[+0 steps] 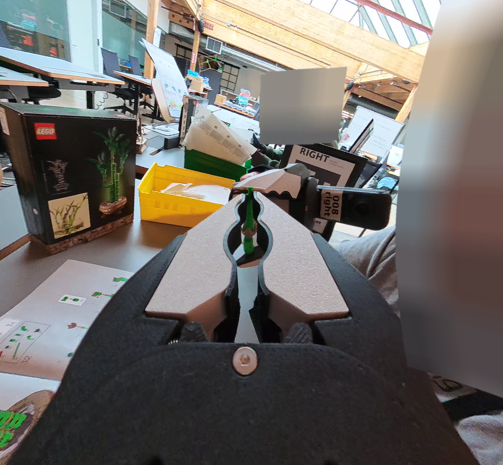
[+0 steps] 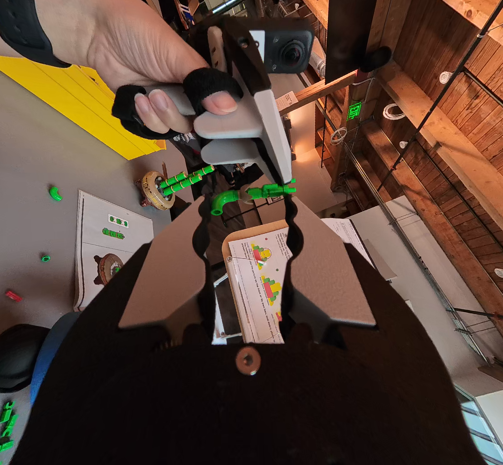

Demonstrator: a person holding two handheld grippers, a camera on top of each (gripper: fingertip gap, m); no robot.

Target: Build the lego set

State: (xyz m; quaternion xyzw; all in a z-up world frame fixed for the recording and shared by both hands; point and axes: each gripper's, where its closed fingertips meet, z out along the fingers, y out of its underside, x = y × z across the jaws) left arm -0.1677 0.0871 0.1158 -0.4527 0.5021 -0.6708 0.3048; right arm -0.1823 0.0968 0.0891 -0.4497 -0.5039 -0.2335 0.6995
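Your left gripper is clamped on the green stalk piece, held up in the air above the table — your right gripper stands apart just beside its curved end, gripping nothing, with the partly built pot far below

The green stalk piece shows only in the slot between the left gripper fingers, its far tip hidden behind the right gripper; the instruction booklet is covered at its right by the gripper body; a potted green model is cut by the left edge; the yellow bin holds something pale, perhaps bags.
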